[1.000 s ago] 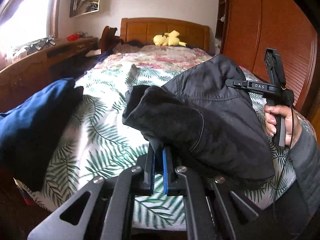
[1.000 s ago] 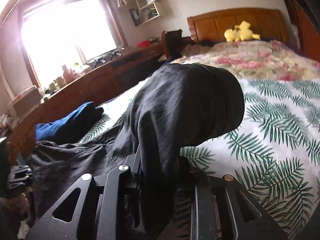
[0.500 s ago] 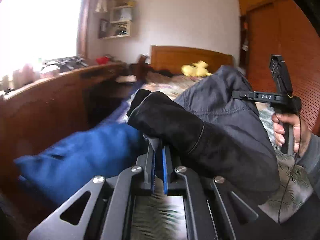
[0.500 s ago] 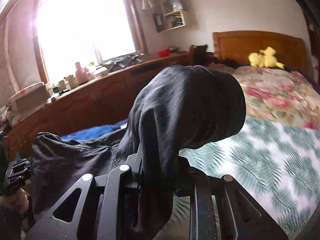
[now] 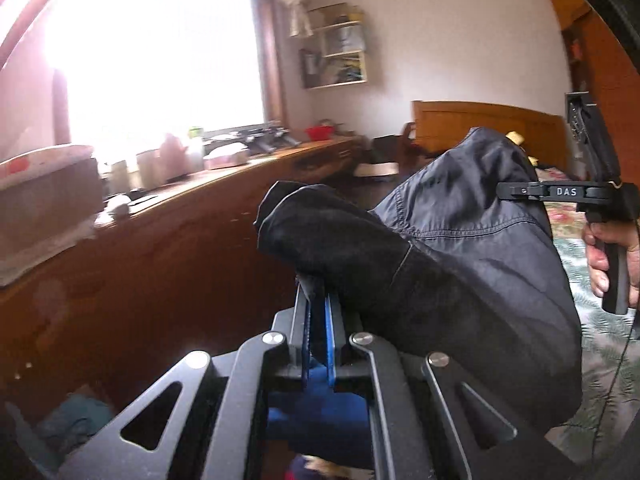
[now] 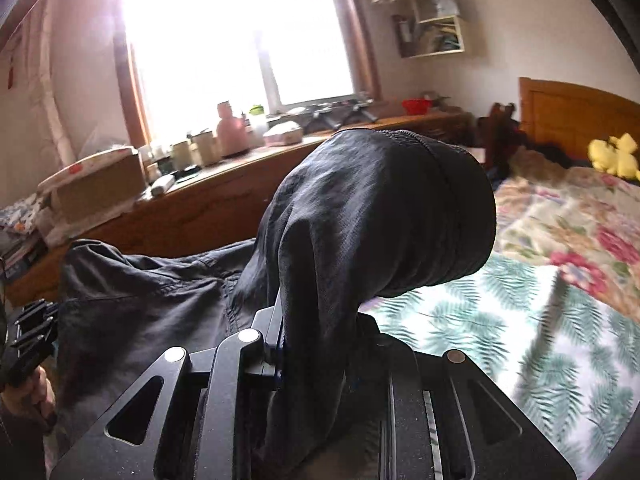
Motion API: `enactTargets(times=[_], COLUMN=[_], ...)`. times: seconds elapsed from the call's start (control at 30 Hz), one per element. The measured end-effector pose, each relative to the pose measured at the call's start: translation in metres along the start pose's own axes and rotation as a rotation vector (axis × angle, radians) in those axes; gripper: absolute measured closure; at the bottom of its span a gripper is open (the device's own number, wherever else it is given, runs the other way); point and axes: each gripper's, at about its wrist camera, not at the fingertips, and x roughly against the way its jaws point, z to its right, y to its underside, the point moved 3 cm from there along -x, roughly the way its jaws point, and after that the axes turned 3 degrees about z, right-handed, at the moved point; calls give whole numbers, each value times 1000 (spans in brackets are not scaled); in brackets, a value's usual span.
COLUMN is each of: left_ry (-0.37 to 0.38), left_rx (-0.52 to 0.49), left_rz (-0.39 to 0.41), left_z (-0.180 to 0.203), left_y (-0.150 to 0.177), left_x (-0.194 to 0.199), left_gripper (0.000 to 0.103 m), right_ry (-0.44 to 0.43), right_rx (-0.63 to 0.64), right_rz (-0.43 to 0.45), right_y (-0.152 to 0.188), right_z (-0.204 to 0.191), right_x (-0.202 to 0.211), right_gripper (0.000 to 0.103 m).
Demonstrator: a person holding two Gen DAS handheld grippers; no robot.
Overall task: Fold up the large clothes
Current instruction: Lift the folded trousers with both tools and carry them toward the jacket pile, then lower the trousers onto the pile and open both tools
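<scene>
Both sets of jaws are clamped on cloth: the left gripper (image 5: 318, 320) pinches a bunched edge of the dark jacket (image 5: 460, 248) between its blue pads (image 5: 330, 340), which stand almost together, and the right gripper (image 6: 316, 344) is buried in a thick fold of the same jacket, its jaws closed around it.

The jacket hangs in the air between the two grippers, lifted clear above the bed (image 6: 500, 320) with its leaf-print sheet, near the long wooden counter (image 6: 224, 200) under the window.

The likely trouble is the left grip. It holds only a small nip of fabric while a heavy bulge of cloth sags over and past it, so a quick swing or a pull apart could tug the edge out and drop that side. The fabric is also wadded over both grippers, which hides the seams and corners; laid down like this, it would probably land crumpled rather than flat.

The jacket is black to charcoal, thin and slightly shiny, with stitched seams and a ribbed cuff or hem draped over the right gripper. A blue garment (image 5: 320, 420) lies below the left gripper.
</scene>
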Motion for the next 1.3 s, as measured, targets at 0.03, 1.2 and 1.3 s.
enactTargets(times=[0.03,1.2,1.3], left_ry=[-22,-143,-141], left_rx=[-5,32,27], left_rz=[-2,-142,-122], left_z=[-6,-19,-14], left_y=[4,44,40], left_x=[-3,-14,-7], left_gripper=[99,93,93], right_ry=[-9,39,29], right_rx=[-6,94,98], right_rz=[-1,-200,-195], right_y=[1,101,103], right_z=[-4,-21,-25], right_x=[-5,-35,-31], right_gripper=[83,61,61])
